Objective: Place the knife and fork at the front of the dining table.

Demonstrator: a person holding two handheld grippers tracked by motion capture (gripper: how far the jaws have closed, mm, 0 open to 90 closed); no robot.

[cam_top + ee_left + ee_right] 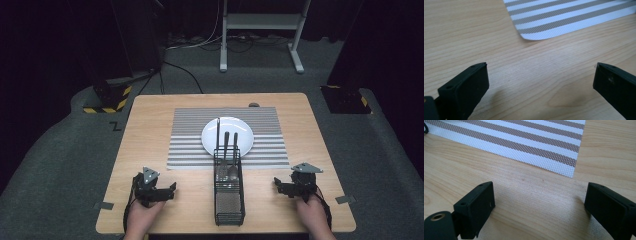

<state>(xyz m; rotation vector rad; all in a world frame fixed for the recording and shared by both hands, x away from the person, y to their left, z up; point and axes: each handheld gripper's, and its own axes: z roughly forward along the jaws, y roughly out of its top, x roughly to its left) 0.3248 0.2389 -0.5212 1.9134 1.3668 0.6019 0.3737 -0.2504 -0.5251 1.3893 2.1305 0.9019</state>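
1. Sitting on the wooden counter [150,145] near its front left corner is the left hand-held gripper [159,190]. A hand [142,220] holds it from below. Its two black jaws are spread wide apart and grasp nothing. Bare wood lies between them in the left gripper view.
2. Just past that gripper is the near left corner of a striped mat [564,17]. The mat has grey and white lines and lies flat in the middle of the counter.
3. On the mat rests a round white plate [227,131].
4. In front of the plate, at the middle of the counter, is a black wire basket [229,200]. It is long and runs from the mat's front edge toward the counter's front edge.
5. Inside the basket, at its far end, some cutlery [227,155] stands up. The handles lean over the plate.
6. To the right of the basket, well apart from it, is the right hand-held gripper [285,187], held by the other hand [312,212]. Its jaws are wide apart too, with nothing held. The mat's near right corner lies just ahead of it.
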